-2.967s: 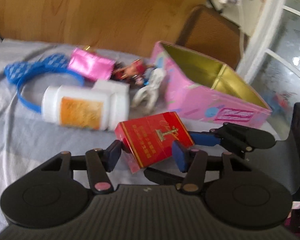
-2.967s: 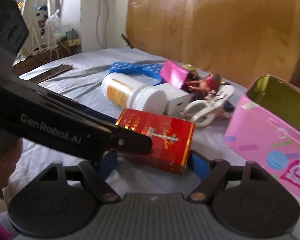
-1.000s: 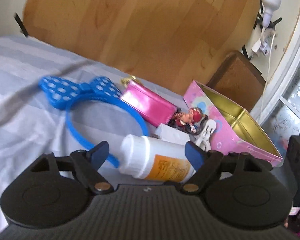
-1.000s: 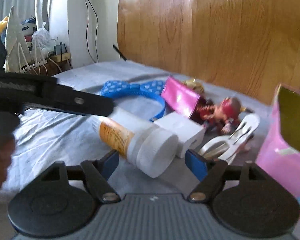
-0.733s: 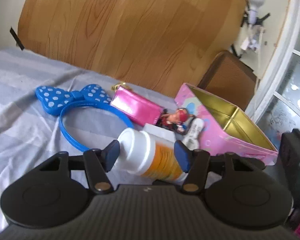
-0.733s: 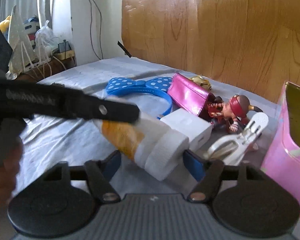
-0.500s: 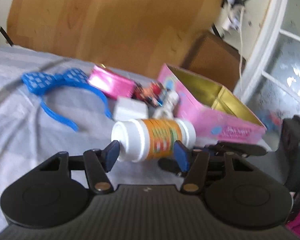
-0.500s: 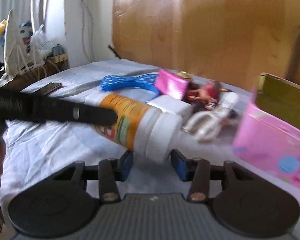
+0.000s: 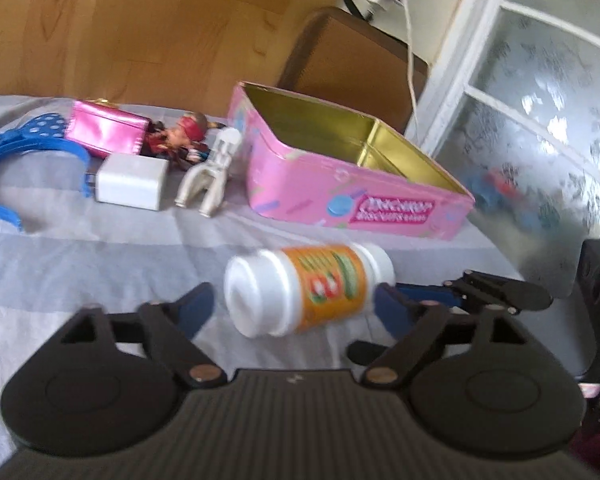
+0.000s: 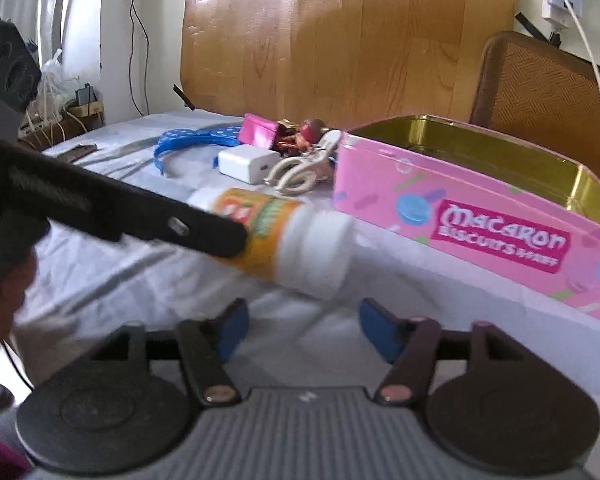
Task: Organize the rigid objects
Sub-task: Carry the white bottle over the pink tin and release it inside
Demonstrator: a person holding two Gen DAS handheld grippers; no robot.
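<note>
A white bottle with an orange label (image 9: pixel 306 288) lies on its side on the grey sheet, in front of the open pink tin (image 9: pixel 356 200). My left gripper (image 9: pixel 290 312) is open, its blue pads on either side of the bottle and apart from it. In the right wrist view the bottle (image 10: pixel 292 240) lies just ahead of my open right gripper (image 10: pixel 300 326), with the left gripper's finger across it. The pink tin (image 10: pixel 480 224) stands at the right, its gold inside showing bare.
A white charger (image 9: pixel 130 182), a white hair clip (image 9: pixel 212 178), a small figurine (image 9: pixel 180 136), a pink pouch (image 9: pixel 106 134) and a blue bow headband (image 9: pixel 24 148) lie at the back left. A wooden headboard (image 10: pixel 340 40) stands behind the bed.
Both grippers carried the bottle from the pile toward the tin, then opened. The bottle now lies loose on the sheet. The red box seen earlier is out of view.
</note>
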